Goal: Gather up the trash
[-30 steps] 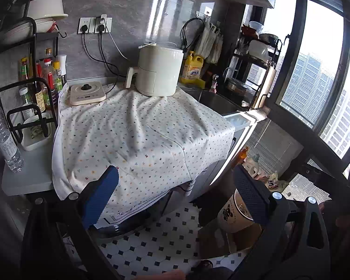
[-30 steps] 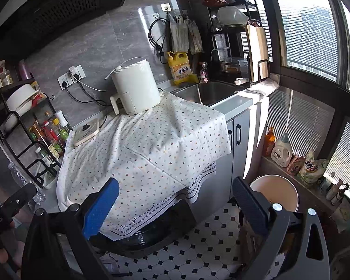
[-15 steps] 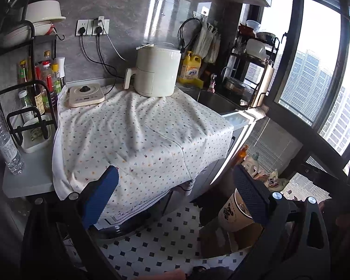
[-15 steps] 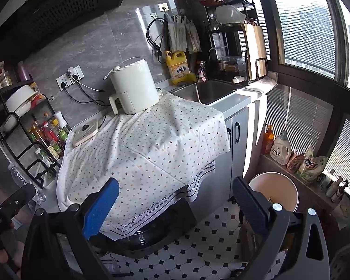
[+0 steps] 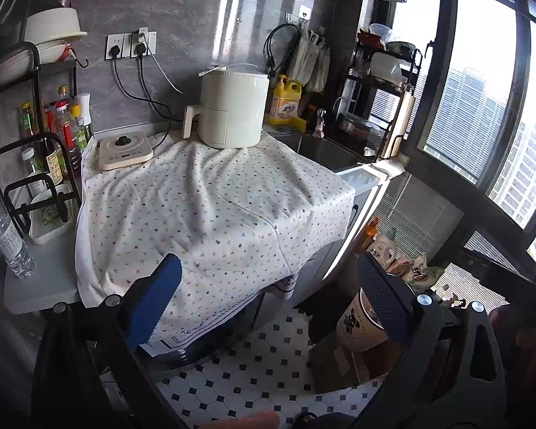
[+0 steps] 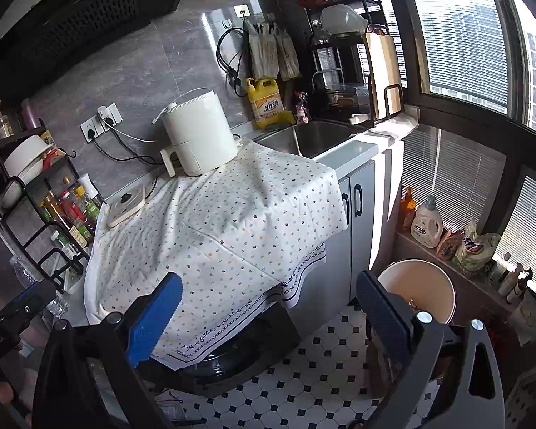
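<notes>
Both grippers held above a kitchen floor, facing a counter w/ spotted cloth (image 5: 211, 207) draped over it. Left gripper (image 5: 268, 300) jaws wide apart, nothing between; right gripper (image 6: 268, 304) same, wide and empty.

Containers: round cream waste bin (image 6: 416, 291) on the tiled floor (image 6: 303, 389) by the cabinet (image 6: 353, 221), below the window ledge; inside mostly bare, a small scrap or two near the bottom, too small to tell what. From left wrist view, same bin (image 5: 357, 325) seen side-on w/ a dark cartoon print, partly behind the right-hand finger, sitting next to a cardboard box (image 5: 343, 368); contents hidden there. Steel sink (image 6: 318, 137) at counter's far right end, looks empty. White tray (image 5: 50, 225) at counter's left edge under the black rack, holds a small bottle.

On the cloth: white air fryer (image 5: 232, 107) at back edge, flat cream appliance w/ knob (image 5: 125, 146) at back-left corner. Clear water bottle (image 5: 3, 228) at left edge of counter. No loose trash made out on cloth or floor.
</notes>
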`<state>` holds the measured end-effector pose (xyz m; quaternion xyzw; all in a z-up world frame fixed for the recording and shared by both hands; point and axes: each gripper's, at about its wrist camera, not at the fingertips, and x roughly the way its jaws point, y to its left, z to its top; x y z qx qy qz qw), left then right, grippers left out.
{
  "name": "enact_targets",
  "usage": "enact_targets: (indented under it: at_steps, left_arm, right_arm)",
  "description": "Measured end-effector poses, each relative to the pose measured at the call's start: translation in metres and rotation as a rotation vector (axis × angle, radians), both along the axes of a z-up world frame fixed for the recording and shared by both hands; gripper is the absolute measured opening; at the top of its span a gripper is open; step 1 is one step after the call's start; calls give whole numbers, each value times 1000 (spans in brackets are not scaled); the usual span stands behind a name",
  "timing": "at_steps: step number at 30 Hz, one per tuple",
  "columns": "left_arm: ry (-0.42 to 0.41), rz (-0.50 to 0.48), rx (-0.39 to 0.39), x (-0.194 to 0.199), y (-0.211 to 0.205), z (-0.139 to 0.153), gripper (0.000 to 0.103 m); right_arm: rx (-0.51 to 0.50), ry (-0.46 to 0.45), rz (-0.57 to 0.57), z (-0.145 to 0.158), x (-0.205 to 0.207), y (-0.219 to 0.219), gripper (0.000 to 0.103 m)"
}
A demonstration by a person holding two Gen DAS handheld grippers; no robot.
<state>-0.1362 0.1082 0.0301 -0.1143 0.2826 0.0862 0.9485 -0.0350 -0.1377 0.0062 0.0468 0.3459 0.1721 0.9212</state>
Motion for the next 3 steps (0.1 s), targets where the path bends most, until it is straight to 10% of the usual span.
enact_targets:
  at_steps: [3]
  left_arm:
    - [-3,-13,-18,7,2,-3,97]
  right_arm:
    - [-6,19,-13,-1,2,-3,95]
